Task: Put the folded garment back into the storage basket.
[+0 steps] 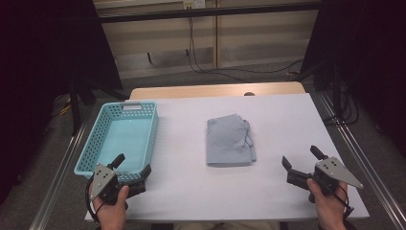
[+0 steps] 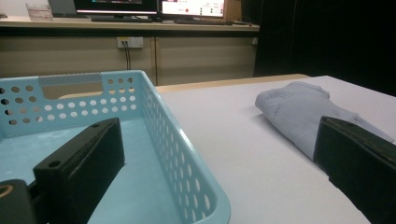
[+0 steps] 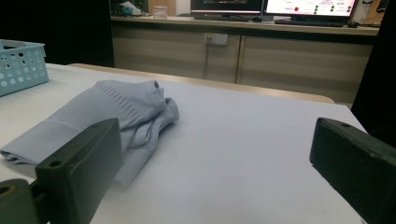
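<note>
Both grippers are spread wide with nothing between their jaws. In the high view, the left gripper [image 1: 133,166] hovers at the near corner of the light blue basket [image 1: 151,135], one jaw over the basket's inside and the other over its near rim. The right gripper [image 1: 301,159] sits over the near right part of the white table [image 1: 282,115], its jaws aimed toward the middle. The folded grey garment [image 1: 229,141] lies flat at the centre of the table, well apart from both tools, between them and a little farther from the person. Its long axis runs away from the person, with the loose, bunched edges on its right side. The right gripper looks slightly nearer to it, and faces those loose edges. The basket stands to the garment's left, apart from it, its long side also running away from the person, and it is empty.

In the left gripper view, the basket [image 2: 140,93] is seen close up with a bare floor inside, and the garment [image 2: 299,109] lies off to the right, partly behind the right-hand jaw.

In the right gripper view, the garment [image 3: 112,112] lies ahead and to the left, partly behind the left-hand jaw, and a corner of the basket [image 3: 21,63] stands beyond it at the left edge. Any move toward the garment probably goes inward and a little forward.
</note>
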`<state>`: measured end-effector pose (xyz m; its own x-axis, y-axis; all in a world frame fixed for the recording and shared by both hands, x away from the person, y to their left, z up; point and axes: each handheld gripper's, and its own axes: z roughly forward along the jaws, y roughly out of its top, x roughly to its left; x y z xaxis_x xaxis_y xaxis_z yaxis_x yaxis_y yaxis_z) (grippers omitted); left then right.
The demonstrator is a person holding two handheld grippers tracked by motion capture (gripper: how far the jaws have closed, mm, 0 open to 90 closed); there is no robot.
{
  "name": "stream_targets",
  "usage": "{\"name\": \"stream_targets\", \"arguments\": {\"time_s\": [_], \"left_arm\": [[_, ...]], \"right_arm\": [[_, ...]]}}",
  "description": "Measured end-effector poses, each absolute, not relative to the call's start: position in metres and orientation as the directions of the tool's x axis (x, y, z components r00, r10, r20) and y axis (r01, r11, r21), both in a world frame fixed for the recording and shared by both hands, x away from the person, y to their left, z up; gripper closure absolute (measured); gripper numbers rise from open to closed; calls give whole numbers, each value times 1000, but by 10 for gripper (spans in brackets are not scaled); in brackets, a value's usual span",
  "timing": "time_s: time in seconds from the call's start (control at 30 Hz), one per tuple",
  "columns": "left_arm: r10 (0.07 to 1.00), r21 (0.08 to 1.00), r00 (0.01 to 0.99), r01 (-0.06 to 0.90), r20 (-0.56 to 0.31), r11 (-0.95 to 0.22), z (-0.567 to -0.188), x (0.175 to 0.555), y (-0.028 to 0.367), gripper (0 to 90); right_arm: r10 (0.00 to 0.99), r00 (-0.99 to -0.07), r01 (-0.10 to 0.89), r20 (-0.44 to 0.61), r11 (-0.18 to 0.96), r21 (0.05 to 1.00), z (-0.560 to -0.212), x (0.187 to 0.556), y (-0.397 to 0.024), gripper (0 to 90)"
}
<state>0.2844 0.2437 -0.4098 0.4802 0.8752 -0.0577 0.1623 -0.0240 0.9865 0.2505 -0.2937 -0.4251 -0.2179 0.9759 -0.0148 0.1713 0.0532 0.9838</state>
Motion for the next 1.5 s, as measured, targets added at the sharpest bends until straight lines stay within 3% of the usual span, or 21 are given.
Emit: {"name": "stream_targets", "arguments": {"time_s": [0.57, 0.93, 1.5], "left_arm": [[875, 983, 480, 180, -63, -27, -410, 287, 239, 18], [824, 979, 565, 186, -33, -88, -405, 288, 222, 24], [739, 968, 670, 226, -74, -108, -404, 312, 179, 43]], "right_arm": [[967, -254, 187, -24, 73, 980, -428, 260, -290, 21], [951, -310, 209, -17, 86, 974, -426, 262, -271, 20], [935, -353, 245, 20, 72, 967, -424, 273, -253, 13]]}}
